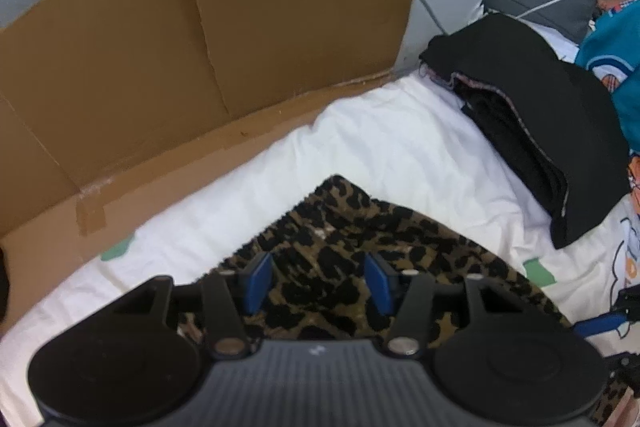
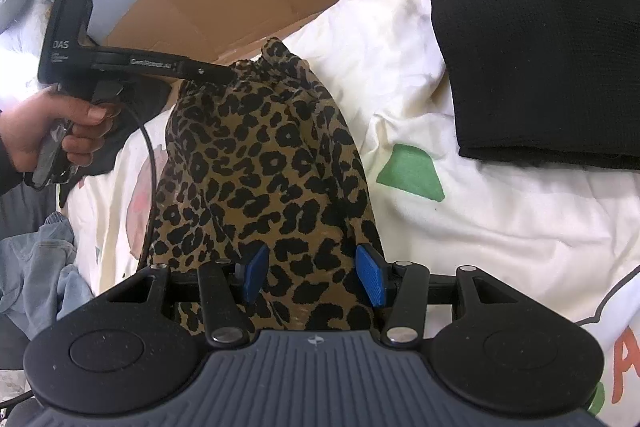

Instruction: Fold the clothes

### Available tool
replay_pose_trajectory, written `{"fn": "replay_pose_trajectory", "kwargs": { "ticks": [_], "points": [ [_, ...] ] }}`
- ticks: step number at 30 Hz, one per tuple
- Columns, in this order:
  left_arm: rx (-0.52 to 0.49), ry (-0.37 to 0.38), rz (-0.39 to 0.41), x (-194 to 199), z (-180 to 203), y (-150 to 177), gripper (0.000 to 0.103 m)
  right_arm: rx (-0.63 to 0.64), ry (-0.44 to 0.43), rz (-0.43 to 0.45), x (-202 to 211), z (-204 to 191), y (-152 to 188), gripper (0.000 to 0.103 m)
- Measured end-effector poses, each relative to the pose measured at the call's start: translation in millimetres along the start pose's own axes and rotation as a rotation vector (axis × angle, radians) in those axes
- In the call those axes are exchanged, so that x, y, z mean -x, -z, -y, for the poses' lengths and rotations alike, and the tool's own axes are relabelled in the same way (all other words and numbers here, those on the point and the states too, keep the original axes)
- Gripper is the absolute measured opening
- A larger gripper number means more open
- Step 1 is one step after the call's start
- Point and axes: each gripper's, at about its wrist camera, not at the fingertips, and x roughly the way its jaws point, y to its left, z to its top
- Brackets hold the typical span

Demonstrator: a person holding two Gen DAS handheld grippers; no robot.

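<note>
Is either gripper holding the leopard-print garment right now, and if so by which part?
Neither. The left gripper and the right gripper both stand open over the leopard-print garment, blue pads apart with no fabric pinched between them.

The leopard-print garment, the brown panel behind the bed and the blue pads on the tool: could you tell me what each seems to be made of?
Leopard-print garment: thin, soft fabric, probably woven; it gathers into small ruffles at its far edge.
Brown panel: corrugated cardboard, matte, with fold creases and a strip of brown tape.
Blue pads: likely rubber or plastic, with a fine ribbed texture; which one is unclear.
</note>
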Motion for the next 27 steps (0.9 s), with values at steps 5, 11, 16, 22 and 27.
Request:
{"fn": "replay_pose_trajectory", "kwargs": {
  "ticks": [5, 11, 16, 22, 27],
  "points": [
    [-0.062, 0.003, 0.027, 12.1, -1.1, -11.5, 0.055, 0.009, -0.008, 0.001, -1.8, -3.9, -0.4, 0.056],
    [-0.092, 0.021, 0.025, -1.4, 9.4, -21.1, 0.056, 0.021, -0.007, 0.031, 1.0, -6.1, -5.9, 0.056],
    [-0.134, 0.003, -0.003, -30.5, 20.9, -14.1, 0.056, 0.067, -0.052, 0.047, -2.5, -14.0, -13.5, 0.055],
    [-0.192, -0.002, -0.054, -44.4, 22.4, 0.6, 0.056, 0.146, -0.017, 0.066, -23.7, -23.9, -29.6, 0.055],
    [-0.320, -0.018, -0.113, -48.3, 31.2, 12.7, 0.065, 0.169, 0.030, 0.033, -42.8, -19.3, -34.6, 0.055]
  ]
}}
